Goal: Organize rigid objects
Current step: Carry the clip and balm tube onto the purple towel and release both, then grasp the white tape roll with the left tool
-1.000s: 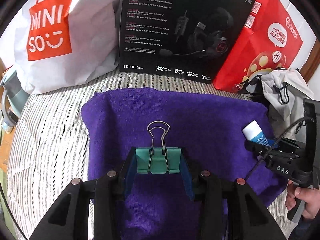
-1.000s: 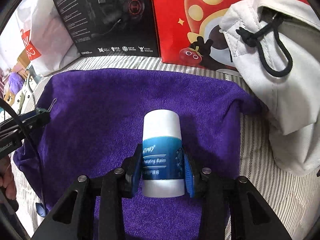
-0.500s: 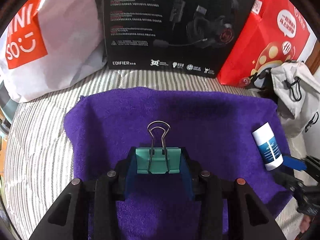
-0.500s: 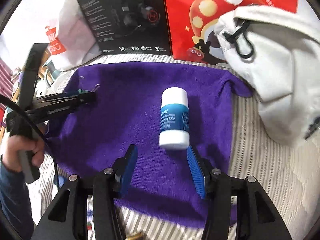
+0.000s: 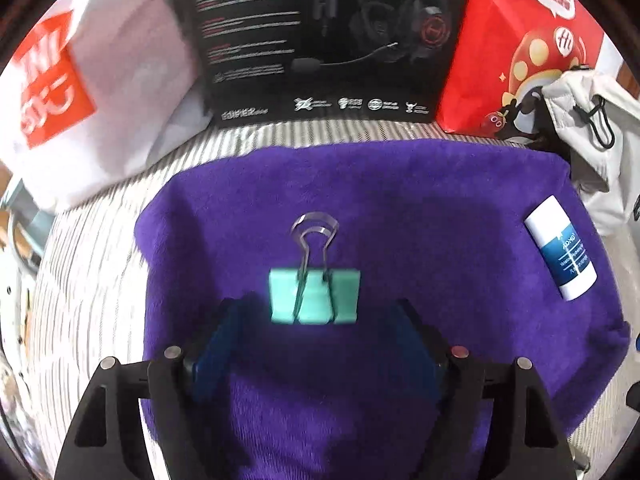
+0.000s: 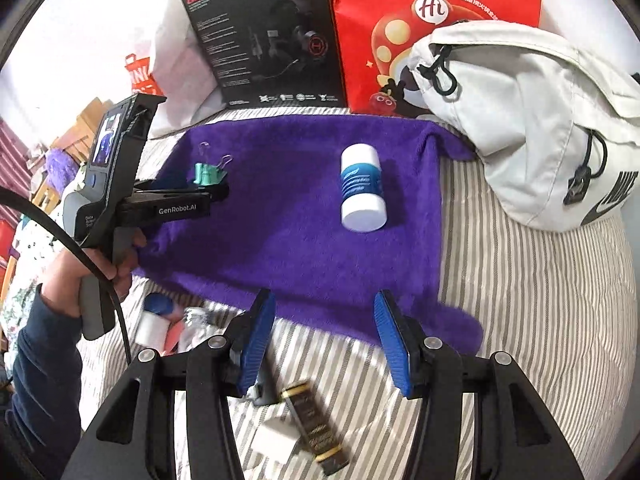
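A teal binder clip with wire handles lies on the purple towel, just ahead of my left gripper. That gripper is open, its blue pads spread wide on either side and touching nothing. A white bottle with a blue label lies at the towel's right side. In the right wrist view the bottle rests on the towel, well ahead of my right gripper, which is open and empty over the towel's near edge. The clip sits at the left gripper's tips.
A black headset box, a red bag, a white shopping bag and a grey backpack line the back and right of the striped bed. A black-gold tube, a white block and small items lie near the front.
My left gripper has opened and let go of the binder clip, which now lies on the towel. My right gripper has drawn further back from the bottle.
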`<state>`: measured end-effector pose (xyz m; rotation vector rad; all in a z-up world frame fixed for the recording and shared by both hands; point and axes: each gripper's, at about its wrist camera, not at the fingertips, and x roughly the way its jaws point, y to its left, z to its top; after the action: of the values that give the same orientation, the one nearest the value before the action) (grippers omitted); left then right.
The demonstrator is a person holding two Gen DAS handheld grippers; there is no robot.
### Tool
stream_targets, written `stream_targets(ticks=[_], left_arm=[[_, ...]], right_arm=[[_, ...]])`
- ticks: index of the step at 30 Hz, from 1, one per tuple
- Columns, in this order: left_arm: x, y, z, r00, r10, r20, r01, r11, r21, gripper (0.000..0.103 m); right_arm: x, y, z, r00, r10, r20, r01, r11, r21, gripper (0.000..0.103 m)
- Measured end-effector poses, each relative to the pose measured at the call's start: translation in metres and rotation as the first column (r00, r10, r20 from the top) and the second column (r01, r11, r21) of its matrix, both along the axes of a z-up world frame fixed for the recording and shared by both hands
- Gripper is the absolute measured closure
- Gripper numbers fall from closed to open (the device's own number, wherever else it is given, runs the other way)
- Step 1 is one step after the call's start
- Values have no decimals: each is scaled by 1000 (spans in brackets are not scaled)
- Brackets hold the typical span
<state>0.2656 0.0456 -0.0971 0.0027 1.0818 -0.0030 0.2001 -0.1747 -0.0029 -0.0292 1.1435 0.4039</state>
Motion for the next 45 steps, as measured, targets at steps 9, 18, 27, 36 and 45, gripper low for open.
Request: stream_targets(ticks=[9,18,27,36,45], left_arm=[[-51,16,41,998,34,47,-31,997,-65,27],[-102,22,75,996,47,80,-40,995,-91,27],[-150,-2,69,998,11,65,-7,998,-61,27],[-164,-13,51,999,12,38,-8,994,-106,31],[-156,-12,34,1000,15,6,-14,988,-156,74]], right_arm=[[-26,-7,3,999,-53,2,53,998,38,51],[-58,-13,4,994,-107,3,107,994,36,51],[-95,-17,10,989,-142,46,138,988,73,50],[-119,-13,-4,994,-106,36,105,993,46,48],[-122,-18,-9,994,-108,32,107,994,23,48]])
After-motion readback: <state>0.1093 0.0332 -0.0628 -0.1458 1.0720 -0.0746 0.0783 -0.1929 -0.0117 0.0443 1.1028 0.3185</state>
